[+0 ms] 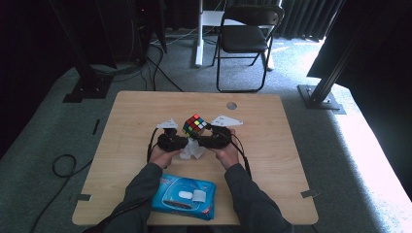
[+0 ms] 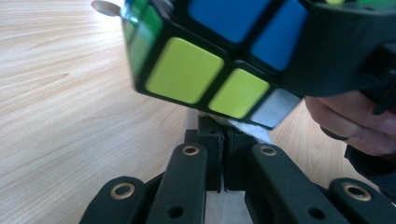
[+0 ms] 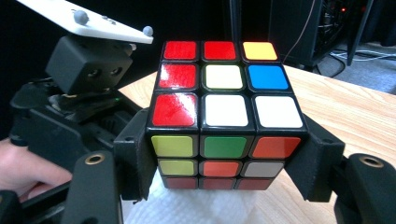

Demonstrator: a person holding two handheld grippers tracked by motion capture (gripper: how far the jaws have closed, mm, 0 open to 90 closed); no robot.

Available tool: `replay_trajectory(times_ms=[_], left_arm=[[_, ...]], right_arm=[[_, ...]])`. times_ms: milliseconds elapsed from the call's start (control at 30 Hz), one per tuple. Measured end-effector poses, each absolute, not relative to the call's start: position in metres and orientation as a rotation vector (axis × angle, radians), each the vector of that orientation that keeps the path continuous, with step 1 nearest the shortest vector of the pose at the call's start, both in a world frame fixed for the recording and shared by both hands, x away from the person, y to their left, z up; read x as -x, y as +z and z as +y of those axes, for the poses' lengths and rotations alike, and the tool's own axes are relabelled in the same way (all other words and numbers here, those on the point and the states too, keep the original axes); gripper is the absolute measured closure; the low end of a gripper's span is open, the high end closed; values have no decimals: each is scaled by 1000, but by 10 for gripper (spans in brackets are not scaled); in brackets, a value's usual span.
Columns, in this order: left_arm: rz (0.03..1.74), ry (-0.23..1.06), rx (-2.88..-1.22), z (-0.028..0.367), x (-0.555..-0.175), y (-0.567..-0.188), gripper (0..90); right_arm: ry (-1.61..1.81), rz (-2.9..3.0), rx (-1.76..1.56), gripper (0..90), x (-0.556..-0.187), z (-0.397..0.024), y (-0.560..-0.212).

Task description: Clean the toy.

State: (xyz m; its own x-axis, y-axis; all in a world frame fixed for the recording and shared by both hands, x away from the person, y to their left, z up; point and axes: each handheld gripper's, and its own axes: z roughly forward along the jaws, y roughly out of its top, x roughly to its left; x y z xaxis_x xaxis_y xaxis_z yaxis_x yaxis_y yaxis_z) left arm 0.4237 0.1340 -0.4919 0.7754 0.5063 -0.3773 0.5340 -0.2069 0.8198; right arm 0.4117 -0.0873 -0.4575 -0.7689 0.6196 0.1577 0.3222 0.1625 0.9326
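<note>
Right gripper (image 3: 224, 186) clamped on puzzle cube (image 3: 224, 116), jaws partly spread. Left gripper (image 2: 223, 154) closed, apparently pinching white tissue (image 2: 247, 130) under cube.

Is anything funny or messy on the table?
One thing stands out. A crumpled white wipe is pinched in the shut left gripper, bunched up under the puzzle cube instead of lying flat. The cube, clamped in the right gripper, is scrambled, its colours all mixed. The blue wipes pack lies tidy near the table's edge.
</note>
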Motion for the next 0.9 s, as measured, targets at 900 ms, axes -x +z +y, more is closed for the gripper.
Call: replay_trajectory(times_ms=[900], left_arm=[[890,23,-1729,158,-431,-486,881]], right_arm=[[1731,2201,-890,343,-410,-86,-455]])
